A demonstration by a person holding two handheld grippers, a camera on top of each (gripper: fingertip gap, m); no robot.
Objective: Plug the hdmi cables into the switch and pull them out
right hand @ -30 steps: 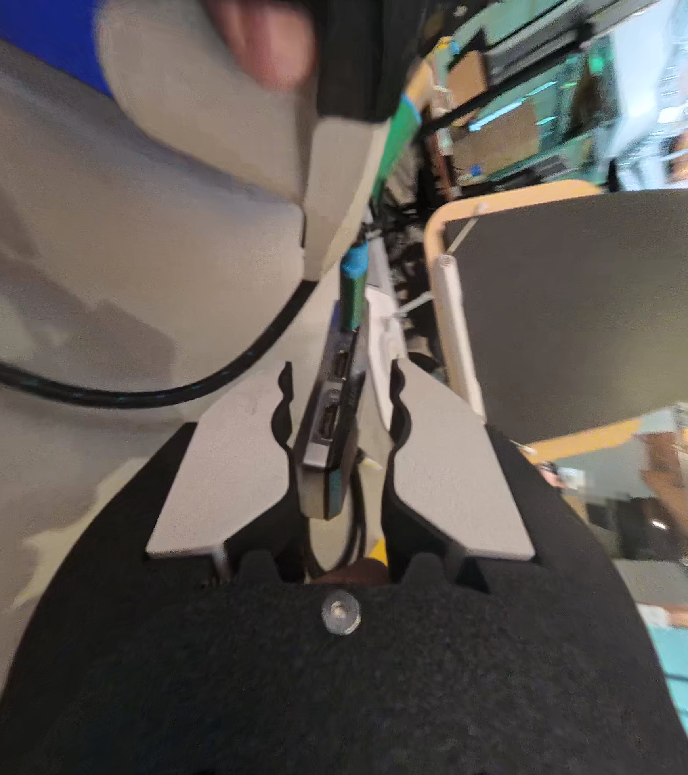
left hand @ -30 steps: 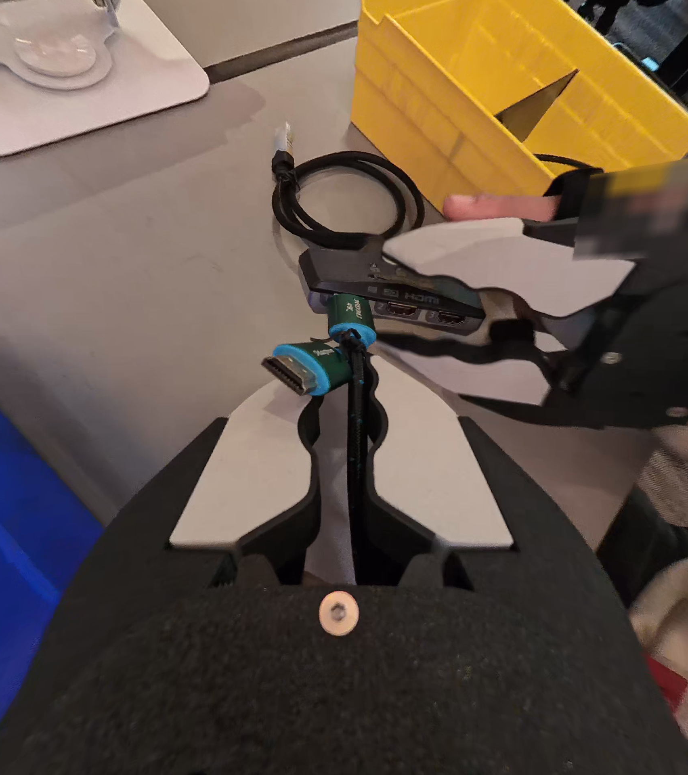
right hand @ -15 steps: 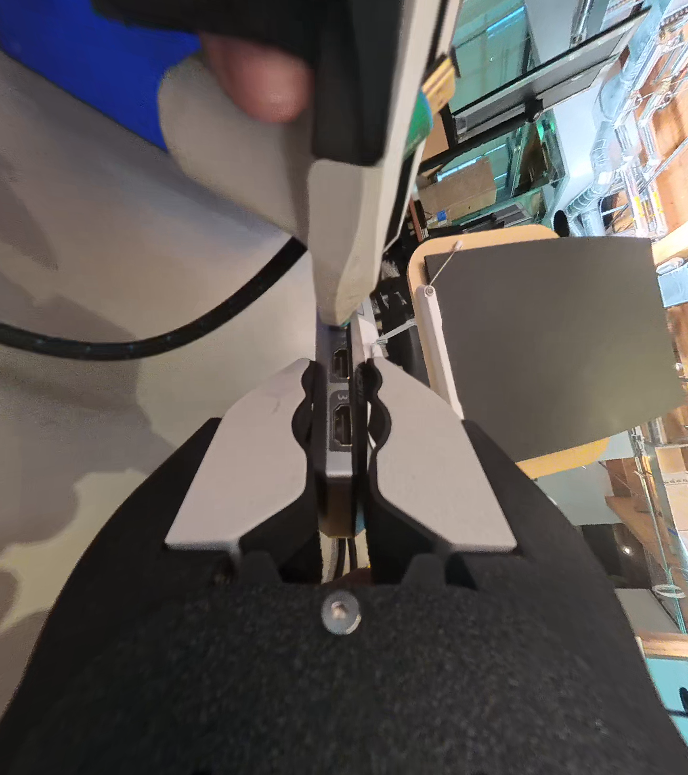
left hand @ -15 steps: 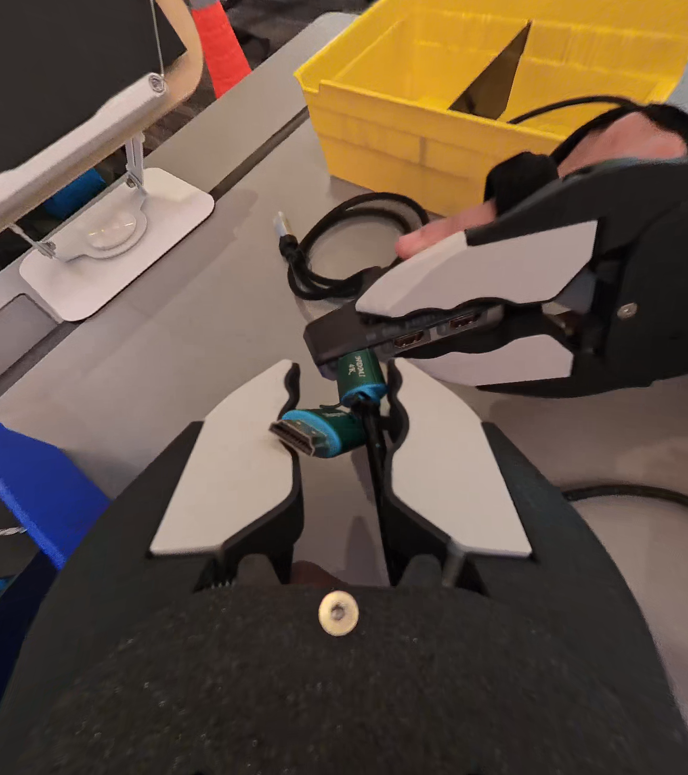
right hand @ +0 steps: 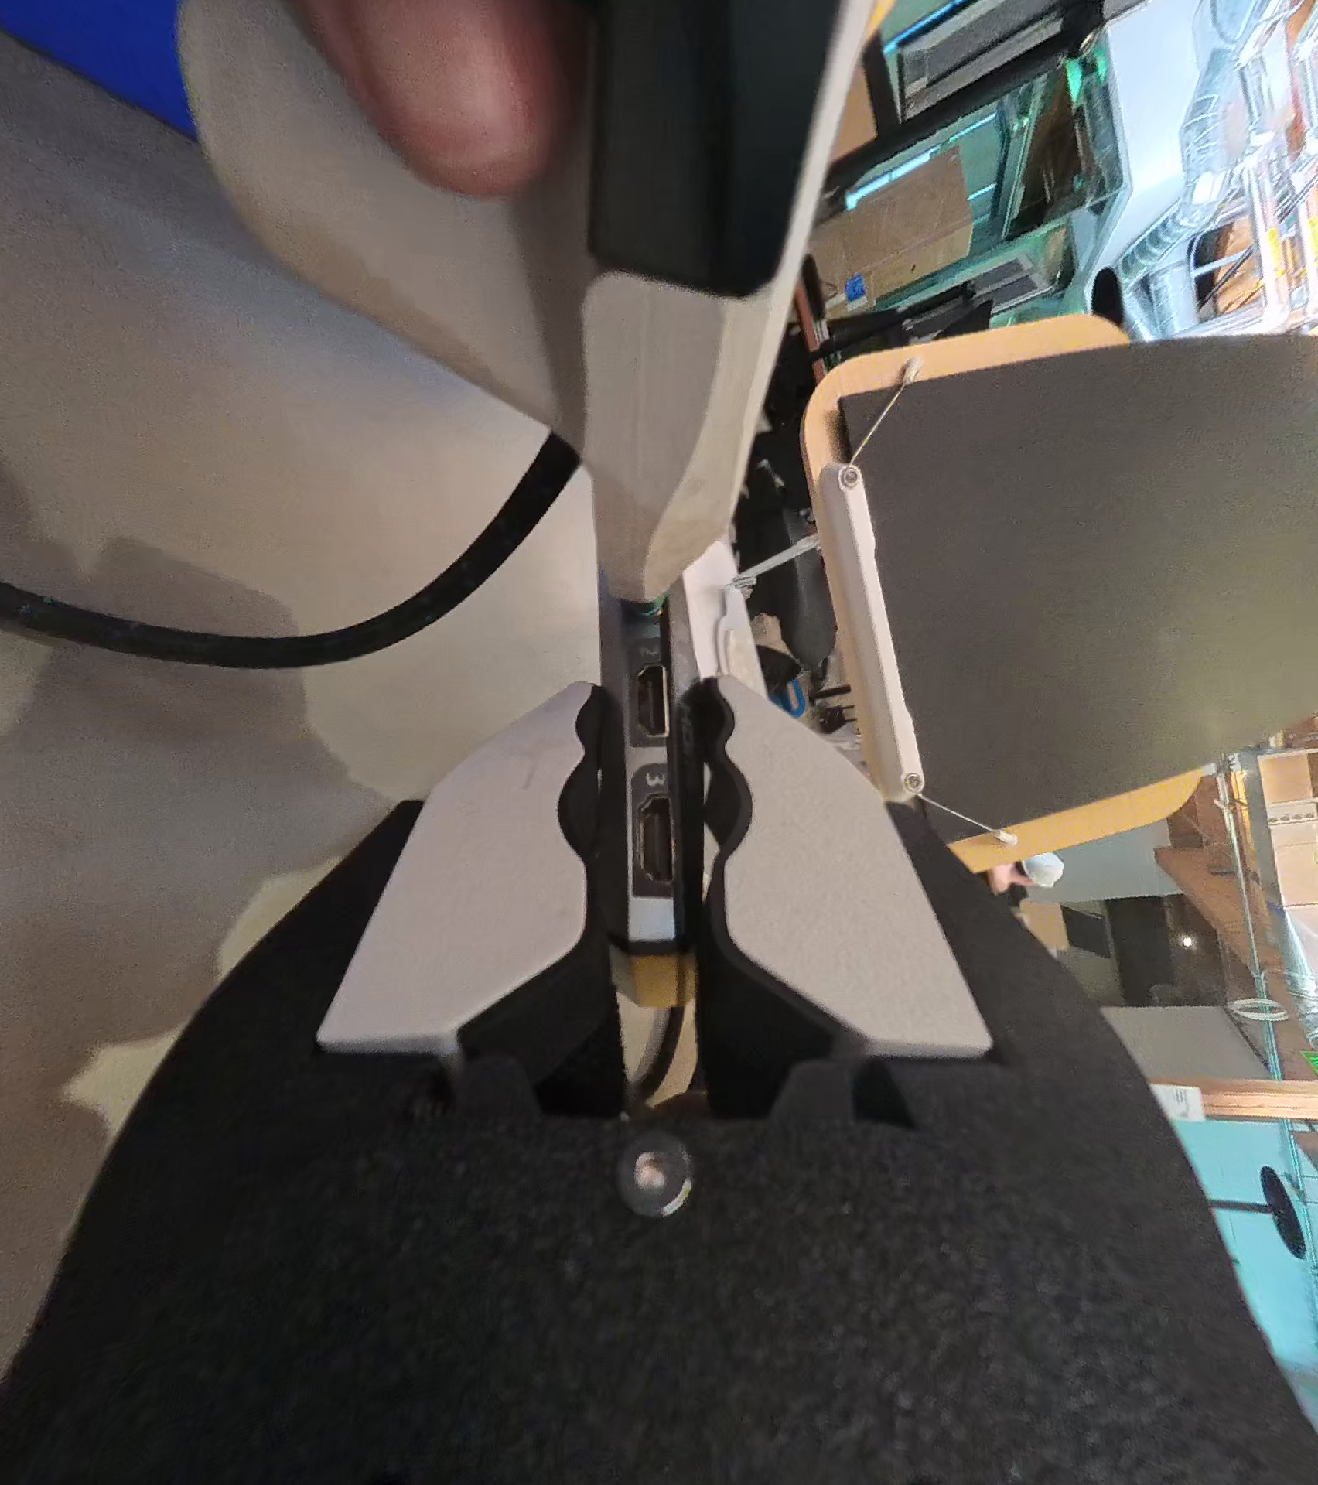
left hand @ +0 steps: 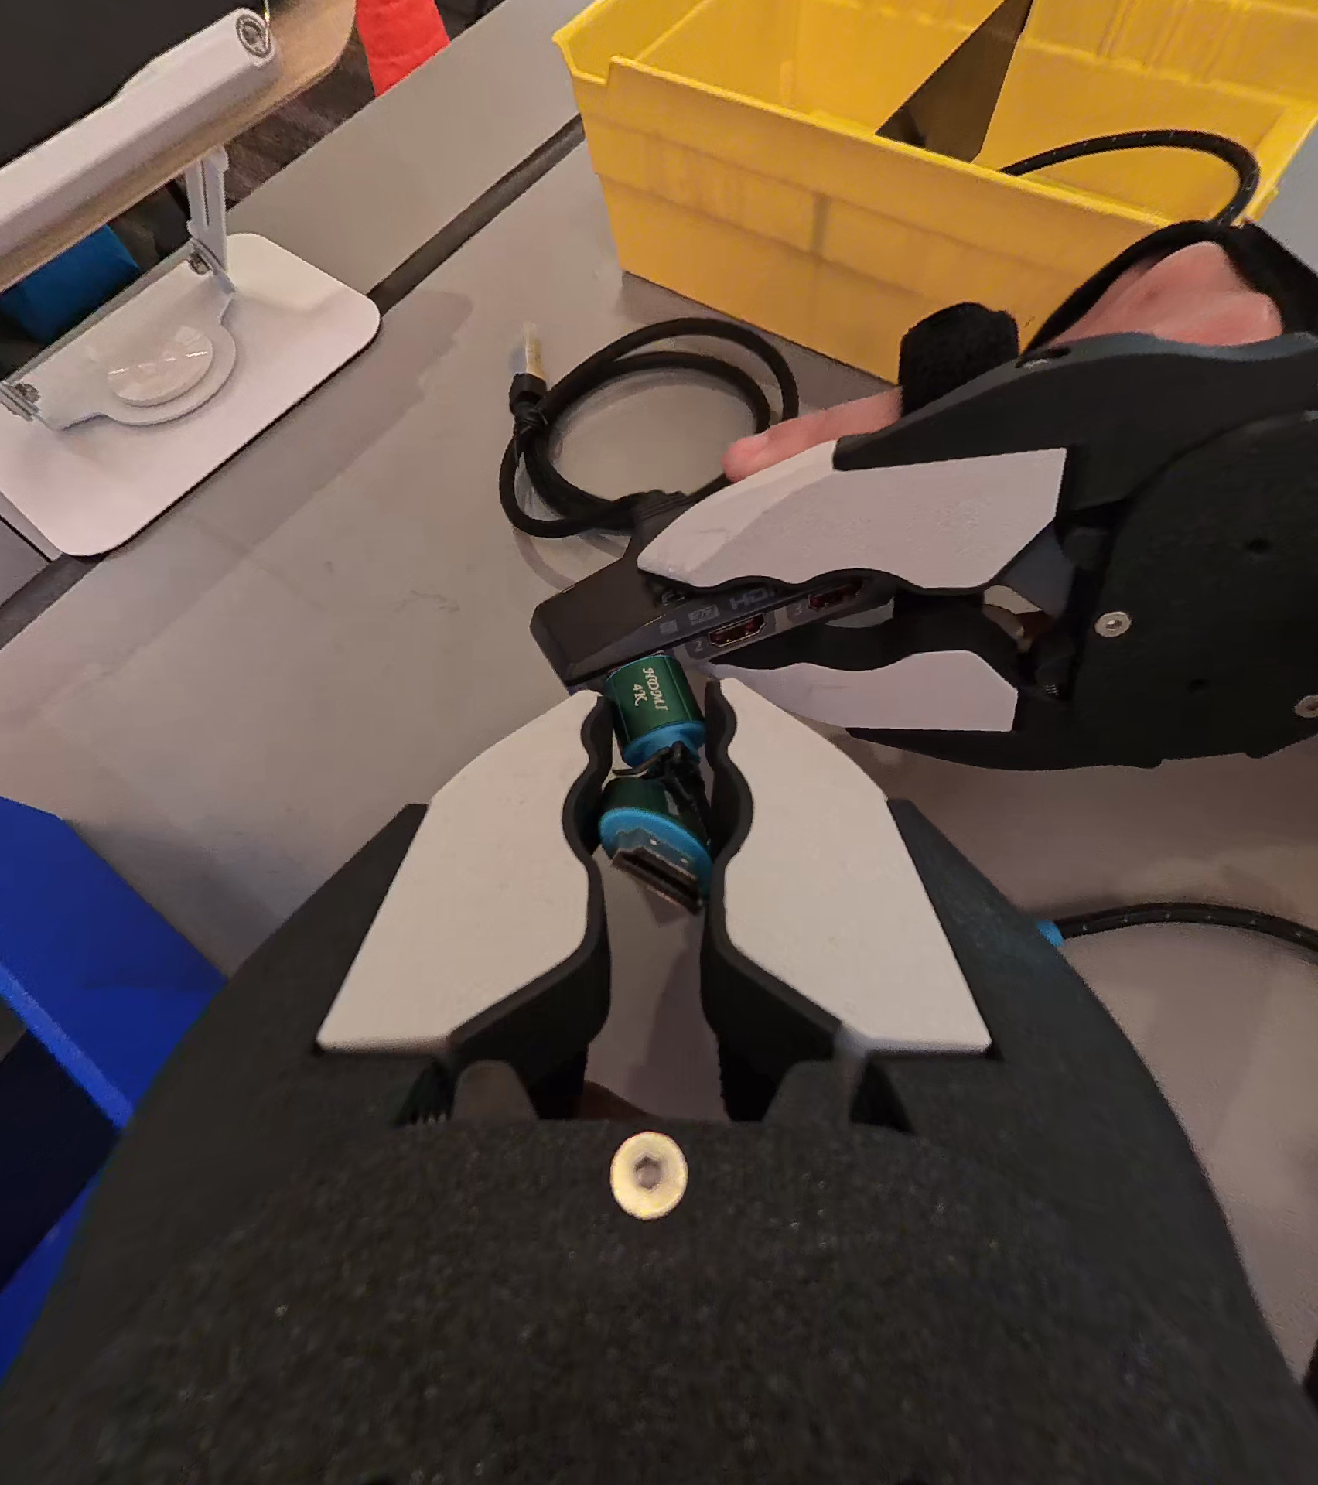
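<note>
My right gripper [right hand: 644,699] is shut on the black HDMI switch [right hand: 652,803] and holds it just above the grey table; two empty ports face me. In the left wrist view the right gripper [left hand: 688,619] comes in from the right, clamping the switch [left hand: 607,619]. A green HDMI plug [left hand: 644,699] with a blue collar sits in the switch's leftmost port. My left gripper [left hand: 652,699] is shut on this plug. A second, loose green plug [left hand: 656,844] lies between the left fingers, closer in, with its metal end towards the camera.
The switch's own black cable [left hand: 640,434] lies coiled behind it. A yellow bin [left hand: 881,161] stands at the back right, a blue box [left hand: 37,924] at the left, a white tablet stand [left hand: 157,386] at the back left. A black HDMI cable [right hand: 238,643] trails across the table. Tip to tip, the grippers are about 4 cm apart.
My left gripper's fingers have closed in on the plugged-in green plug. The loose plug has swung round to point towards the camera. The right gripper closed on the switch and holds it.
</note>
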